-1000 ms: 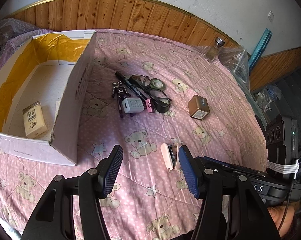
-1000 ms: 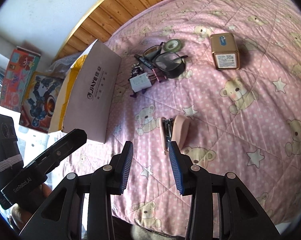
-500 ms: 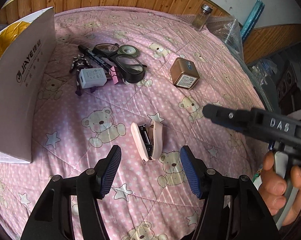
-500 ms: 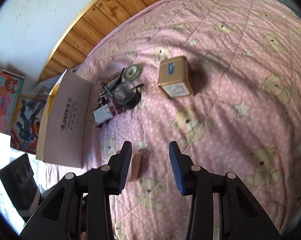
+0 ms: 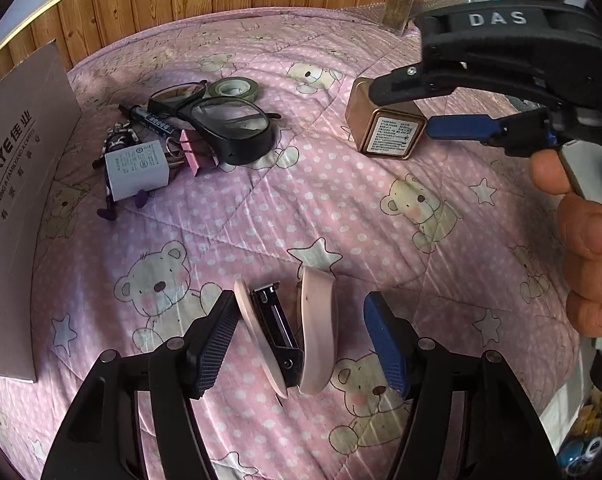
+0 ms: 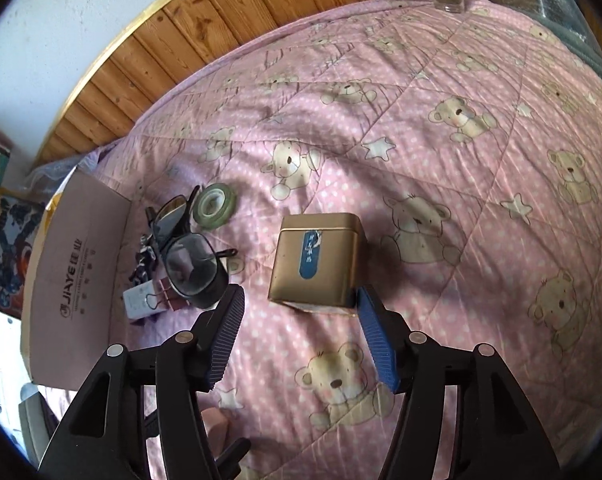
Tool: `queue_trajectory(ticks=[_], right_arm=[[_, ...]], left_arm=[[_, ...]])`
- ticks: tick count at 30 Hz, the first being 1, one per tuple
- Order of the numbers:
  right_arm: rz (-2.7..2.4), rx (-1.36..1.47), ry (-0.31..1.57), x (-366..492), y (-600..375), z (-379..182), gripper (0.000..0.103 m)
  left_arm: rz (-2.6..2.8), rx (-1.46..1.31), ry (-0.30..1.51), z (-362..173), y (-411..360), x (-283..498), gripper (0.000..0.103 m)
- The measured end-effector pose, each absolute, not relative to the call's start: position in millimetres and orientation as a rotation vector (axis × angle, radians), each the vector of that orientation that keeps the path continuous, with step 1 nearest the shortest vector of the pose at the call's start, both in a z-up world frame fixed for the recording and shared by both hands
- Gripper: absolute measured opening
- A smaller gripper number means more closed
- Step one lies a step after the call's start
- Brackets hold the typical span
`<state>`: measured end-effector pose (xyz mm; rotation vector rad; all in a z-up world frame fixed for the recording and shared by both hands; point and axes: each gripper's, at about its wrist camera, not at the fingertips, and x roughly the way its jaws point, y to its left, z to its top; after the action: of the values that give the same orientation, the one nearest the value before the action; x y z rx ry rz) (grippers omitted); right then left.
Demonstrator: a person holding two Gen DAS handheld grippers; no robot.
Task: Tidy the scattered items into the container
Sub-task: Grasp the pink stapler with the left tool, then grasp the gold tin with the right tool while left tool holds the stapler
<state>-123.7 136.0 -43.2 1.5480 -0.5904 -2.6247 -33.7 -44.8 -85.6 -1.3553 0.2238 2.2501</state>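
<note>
The left gripper is spread wide around a pink stapler lying low in the frame's centre on the quilt; the left pad sits just beside it, the right pad apart. The right gripper is also spread, its tips flanking the near end of a gold tin at mid-frame. The glasses, tape roll and charger lie in a cluster beside the box at the left edge.

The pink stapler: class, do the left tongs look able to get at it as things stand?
Probably yes. The left tongs are open, the stapler lies between their fingers on the blanket, and nothing blocks it.
</note>
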Motion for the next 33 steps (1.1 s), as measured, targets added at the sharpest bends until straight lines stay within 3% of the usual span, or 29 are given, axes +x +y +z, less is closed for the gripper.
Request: queue_trajectory(ticks=[1, 2, 5, 11, 33], right_arm=[[-2.631, 1.562, -0.569, -129, 135, -47, 0.062], [-2.632, 1.575, -0.558, -134, 135, -50, 0.062], [-2.629, 1.588, -0.567, -140, 141, -59, 0.062], [-2.634, 1.528, -0.625, -133, 153, -58, 0.055], [-2.561, 1.468, -0.718, -68, 128, -33, 0.054]], left_arm=[[2.249, -1.336, 0.219, -85, -46, -35, 0.064], [2.259, -1.313, 0.222, -85, -49, -35, 0.051], [2.247, -1.286, 0.17, -83, -61, -38, 0.047], [2.239, -1.294, 0.052, -77, -75, -42, 0.046], [2.256, -1.202, -0.046, -31, -91, -23, 0.045]])
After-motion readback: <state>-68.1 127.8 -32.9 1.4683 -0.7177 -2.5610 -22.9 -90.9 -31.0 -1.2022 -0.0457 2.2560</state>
